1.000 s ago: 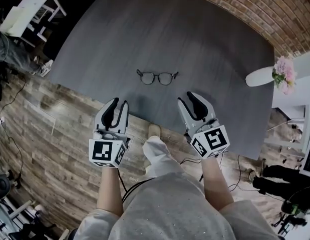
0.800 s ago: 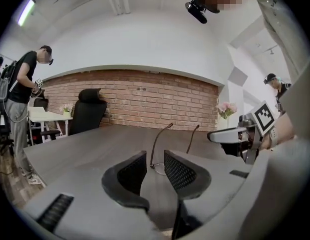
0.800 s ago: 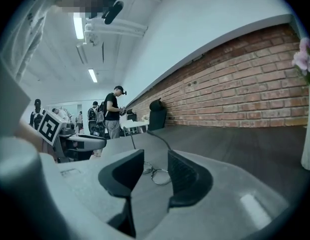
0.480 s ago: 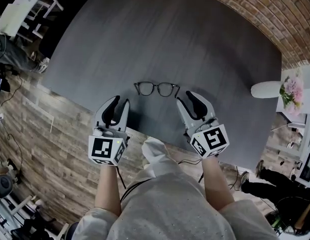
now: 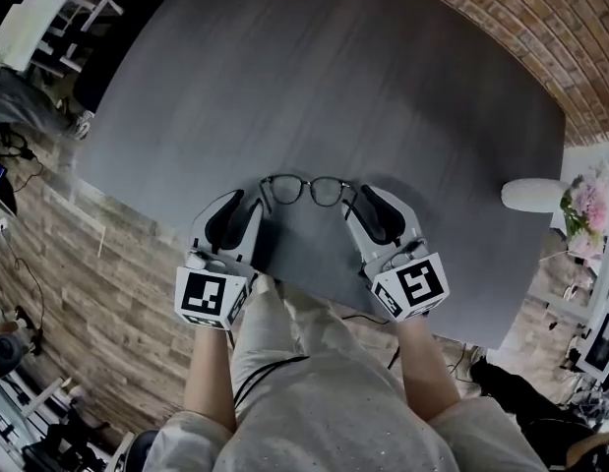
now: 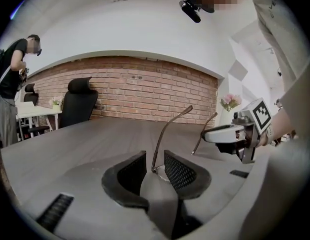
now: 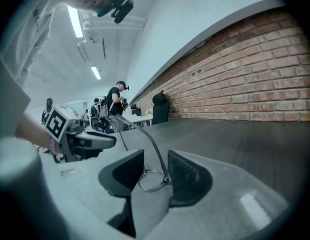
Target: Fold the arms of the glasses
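Straddling the glasses (image 5: 304, 191) at the hinges, your left gripper (image 5: 247, 203) and right gripper (image 5: 361, 201) have jaws apart, nothing clamped. Glasses sit lens-down on the table (image 5: 383, 87), arms up. Looks light, thin, fragile: pinch each arm near its hinge, gently.

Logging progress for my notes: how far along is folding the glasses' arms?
Done: nothing folded; both arms of the thin dark-framed glasses stand open, rising off the grey table. In hand: the left tool and the right tool each straddle one arm near its hinge, jaws apart, not gripping. Left: folding both arms.
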The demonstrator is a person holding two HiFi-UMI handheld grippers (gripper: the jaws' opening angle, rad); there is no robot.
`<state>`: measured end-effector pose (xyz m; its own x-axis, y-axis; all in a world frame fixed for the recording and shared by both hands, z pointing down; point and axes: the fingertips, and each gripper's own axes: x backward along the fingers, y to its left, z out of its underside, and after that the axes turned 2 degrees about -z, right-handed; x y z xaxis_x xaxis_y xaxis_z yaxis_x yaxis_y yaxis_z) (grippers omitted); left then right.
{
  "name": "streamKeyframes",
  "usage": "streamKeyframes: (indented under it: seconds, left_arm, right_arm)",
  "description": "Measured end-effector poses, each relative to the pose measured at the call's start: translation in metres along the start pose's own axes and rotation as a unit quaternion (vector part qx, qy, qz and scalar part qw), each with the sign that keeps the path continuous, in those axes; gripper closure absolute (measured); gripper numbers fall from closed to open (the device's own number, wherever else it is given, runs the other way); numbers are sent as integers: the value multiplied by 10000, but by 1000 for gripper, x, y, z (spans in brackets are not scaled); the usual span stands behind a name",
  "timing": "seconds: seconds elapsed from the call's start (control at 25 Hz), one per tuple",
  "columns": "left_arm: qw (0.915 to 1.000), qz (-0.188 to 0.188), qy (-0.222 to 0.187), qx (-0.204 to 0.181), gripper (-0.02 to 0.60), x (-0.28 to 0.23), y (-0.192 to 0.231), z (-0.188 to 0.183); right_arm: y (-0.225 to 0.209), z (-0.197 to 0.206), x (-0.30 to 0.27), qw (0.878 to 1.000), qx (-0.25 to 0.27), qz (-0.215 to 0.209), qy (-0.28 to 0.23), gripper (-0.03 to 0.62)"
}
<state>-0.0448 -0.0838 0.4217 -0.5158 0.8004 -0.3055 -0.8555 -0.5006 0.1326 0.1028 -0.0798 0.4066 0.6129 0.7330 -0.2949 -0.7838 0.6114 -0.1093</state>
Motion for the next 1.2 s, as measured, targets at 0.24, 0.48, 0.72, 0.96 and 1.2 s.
streamKeyframes:
  seconds: [0.24,0.48,0.72,0.96,1.2]
  left_arm:
    - [9996,213,169,-58,471,-13,3,9]
    - [9988,445,210,-40,471,-23,6,14]
    - [9983,552,155,-61,471,-28,9,11]
    - [9984,558,99,48,471,-30,14,4]
    - [9980,621,70,107,471,-27,18,5]
  right_arm:
    - [3,6,-11,9999,39,129,101,456]
    - [3,2,-19,9986,427,281,139,490]
    - [9,-1,-27,9970,593,349,348,554]
    - [11,-1,-37,9939,917,378,491,572]
    - [11,-4,-44,9884,1278,536,615,580]
